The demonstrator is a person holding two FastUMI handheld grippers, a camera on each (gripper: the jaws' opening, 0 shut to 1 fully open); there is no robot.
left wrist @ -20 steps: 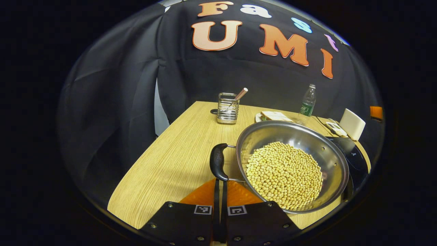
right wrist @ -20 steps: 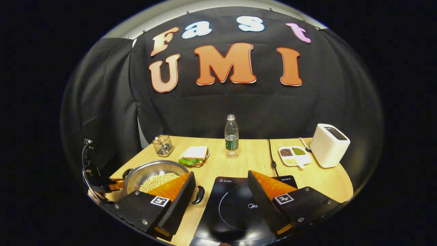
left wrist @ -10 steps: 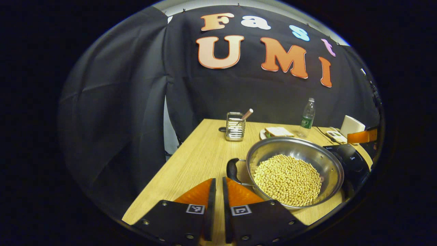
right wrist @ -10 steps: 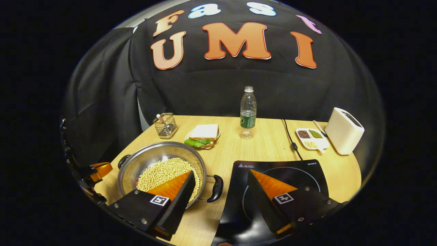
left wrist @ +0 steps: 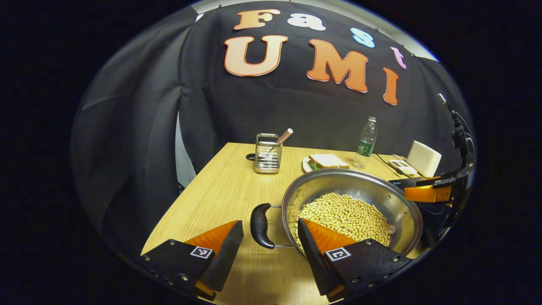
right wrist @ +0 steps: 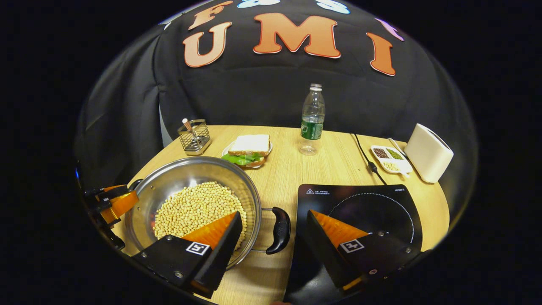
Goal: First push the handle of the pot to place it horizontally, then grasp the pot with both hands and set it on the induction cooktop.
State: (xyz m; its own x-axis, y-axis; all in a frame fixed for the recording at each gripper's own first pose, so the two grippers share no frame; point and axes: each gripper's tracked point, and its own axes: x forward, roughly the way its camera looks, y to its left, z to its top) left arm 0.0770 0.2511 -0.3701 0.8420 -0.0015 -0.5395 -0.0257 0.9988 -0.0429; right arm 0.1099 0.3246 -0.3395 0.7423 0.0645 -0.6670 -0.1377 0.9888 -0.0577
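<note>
Wood-grain table [right wrist: 322, 169] carries everything. Steel pot [right wrist: 169, 182] full of pale beans [right wrist: 194, 207] sits on the table at its left side, just beside the black induction cooktop [right wrist: 372, 203], not on it. Pot has two black side handles: one [right wrist: 280, 228] lies flat, pointing at the cooktop, the other [left wrist: 259, 219] lies flat, sticking out the opposite way, so the handle-to-handle axis runs left-right along the table toward the cooktop.

Left gripper [left wrist: 269, 237]: jaws wide apart, straddling the pot's outer handle, not touching it; one finger overlaps the pot rim in left gripper view. Right gripper [right wrist: 275, 228]: jaws wide apart, the cooktop-side handle between them, no contact; one finger over the beans, the other over the cooktop glass.

White toaster [right wrist: 428, 152] at far right, divided dish of grains [right wrist: 389, 154] just beside it. Sandwich on a plate [right wrist: 247, 148] behind the pot, water bottle [right wrist: 312, 120] upright with green label, wire utensil holder [right wrist: 194, 136] far left. Cooktop has small white print by a warning triangle and a corner mark, too small to read; bottle label unreadable
</note>
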